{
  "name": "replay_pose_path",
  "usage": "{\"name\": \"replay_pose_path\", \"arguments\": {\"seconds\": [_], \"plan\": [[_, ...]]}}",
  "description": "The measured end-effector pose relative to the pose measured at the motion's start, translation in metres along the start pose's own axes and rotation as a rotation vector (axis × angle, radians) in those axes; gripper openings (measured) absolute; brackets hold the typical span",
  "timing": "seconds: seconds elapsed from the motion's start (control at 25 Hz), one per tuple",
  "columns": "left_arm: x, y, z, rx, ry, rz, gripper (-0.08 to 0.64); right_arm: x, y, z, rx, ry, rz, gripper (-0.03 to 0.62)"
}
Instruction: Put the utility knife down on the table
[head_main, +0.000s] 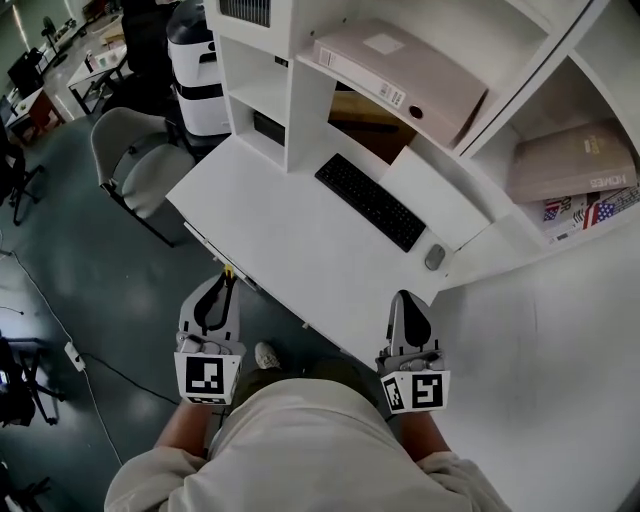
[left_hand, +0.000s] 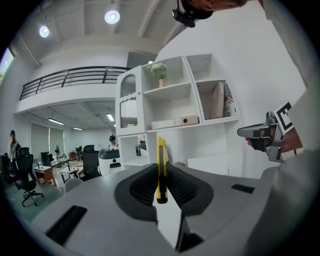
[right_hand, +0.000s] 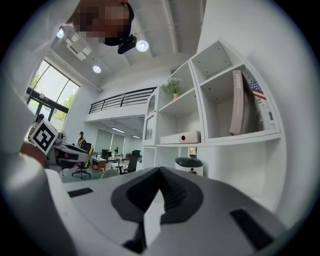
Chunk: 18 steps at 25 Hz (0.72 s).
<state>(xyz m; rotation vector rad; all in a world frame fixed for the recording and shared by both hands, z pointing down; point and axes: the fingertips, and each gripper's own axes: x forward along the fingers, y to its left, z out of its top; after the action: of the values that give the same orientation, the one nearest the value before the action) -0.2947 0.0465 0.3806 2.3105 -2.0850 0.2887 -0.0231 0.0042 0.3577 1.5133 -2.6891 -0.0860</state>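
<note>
My left gripper (head_main: 217, 303) clamps yellow utility knife (left_hand: 161, 161) between pads, knife body standing on edge, front end sticking out past jaw tips. Knife in air just off near left edge of white table (head_main: 285, 245), over dark floor (head_main: 130, 290), not touching tabletop. Black keyboard (head_main: 370, 201), grey mouse (head_main: 434, 257) lie further in. My right gripper (head_main: 405, 305) at table's near edge, jaws pressed together, nothing between them.

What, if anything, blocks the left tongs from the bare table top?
Probably yes. The left tongs, shut on the knife, hang just off the table, bare at this edge; the keyboard lies farther in.
</note>
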Motion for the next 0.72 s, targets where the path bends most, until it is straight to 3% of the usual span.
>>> {"name": "replay_pose_path", "arguments": {"seconds": [0.16, 0.44, 0.72], "plan": [[0.027, -0.003, -0.004, 0.027, 0.025, -0.026, 0.051, 0.007, -0.017, -0.007, 0.005, 0.018, -0.018, 0.003], [0.083, -0.026, -0.016, 0.142, 0.077, -0.089, 0.051, 0.023, -0.056, -0.018, 0.022, 0.031, -0.011, 0.003], [0.141, -0.063, -0.032, 0.336, 0.155, -0.225, 0.052, 0.021, -0.097, -0.036, 0.052, 0.059, -0.063, 0.003]]}}
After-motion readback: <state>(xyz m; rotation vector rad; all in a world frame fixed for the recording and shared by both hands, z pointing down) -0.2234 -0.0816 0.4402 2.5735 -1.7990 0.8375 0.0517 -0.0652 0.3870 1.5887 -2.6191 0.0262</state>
